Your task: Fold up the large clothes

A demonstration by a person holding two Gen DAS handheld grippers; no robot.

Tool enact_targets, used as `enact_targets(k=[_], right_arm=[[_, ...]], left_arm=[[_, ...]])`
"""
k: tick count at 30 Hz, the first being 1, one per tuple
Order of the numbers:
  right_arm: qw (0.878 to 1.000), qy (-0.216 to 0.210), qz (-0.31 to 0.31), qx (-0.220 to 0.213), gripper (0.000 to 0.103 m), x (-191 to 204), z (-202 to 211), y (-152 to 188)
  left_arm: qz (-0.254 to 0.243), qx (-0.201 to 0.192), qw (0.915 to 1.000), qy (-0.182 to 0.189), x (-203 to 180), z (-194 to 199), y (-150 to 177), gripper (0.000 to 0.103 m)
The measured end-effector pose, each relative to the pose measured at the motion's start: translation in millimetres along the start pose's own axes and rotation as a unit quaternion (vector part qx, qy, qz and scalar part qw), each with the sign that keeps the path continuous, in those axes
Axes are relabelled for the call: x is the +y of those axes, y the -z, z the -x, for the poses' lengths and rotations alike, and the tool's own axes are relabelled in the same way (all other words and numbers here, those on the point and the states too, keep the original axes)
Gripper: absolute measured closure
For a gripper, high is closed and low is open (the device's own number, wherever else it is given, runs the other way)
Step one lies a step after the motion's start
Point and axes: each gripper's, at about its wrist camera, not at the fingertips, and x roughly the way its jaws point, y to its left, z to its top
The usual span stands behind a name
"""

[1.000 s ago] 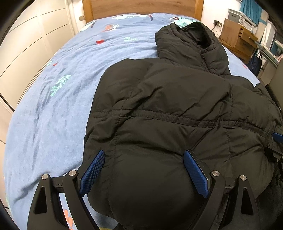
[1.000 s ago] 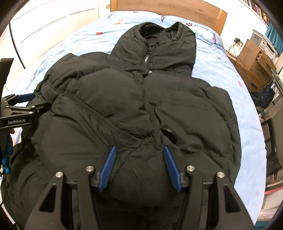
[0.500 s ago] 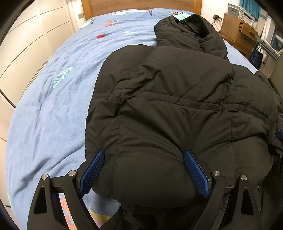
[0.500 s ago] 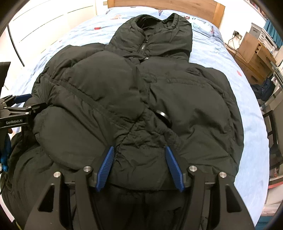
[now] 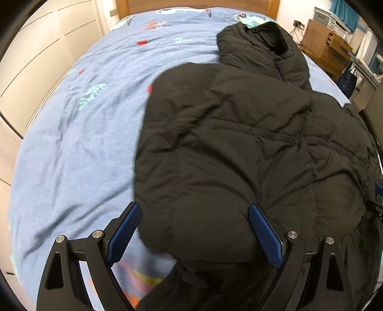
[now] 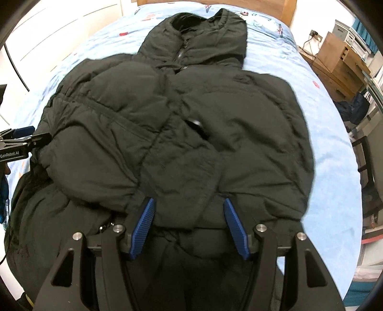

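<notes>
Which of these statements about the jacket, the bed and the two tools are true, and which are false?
1. The black jacket lies on a bed with a blue cover. True.
2. The jacket's hood points toward the wooden headboard. True.
3. The left tool is closed flat with nothing between its pads. False: its pads stand wide apart, with jacket fabric between them.
4. The right tool is over the bare bed cover. False: it is at the jacket's near edge.
5. A wooden cabinet stands beside the bed. True.
</notes>
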Motion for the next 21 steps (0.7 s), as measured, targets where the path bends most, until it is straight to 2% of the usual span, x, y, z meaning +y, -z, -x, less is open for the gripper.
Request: enact_targets(k=[5,10,16,21], right_arm=[[1.0,0.011,-0.01,-0.021,0.044,-24,21,-15],[0.998,0.021,-0.025,-0.057,0.044,-56,32,-61],[0.994,0.001,-0.036,-0.102,0.034,-93,18,-159],[0.99,-0.029,-0.052,-0.131,0.031,-114,-20,-247]], left_arm=[[0.018,-0.018,0.9997,-0.004,21,16,-33,0.008],[0.03,-0.051,0.9982,0.01,34,24,-93,0.007],[0.011,-0.08,0.9961,0.038,22,5,-187,0.006],[-0.009,-0.088,0.9938,0.067,-8,-34,-261,0.005]])
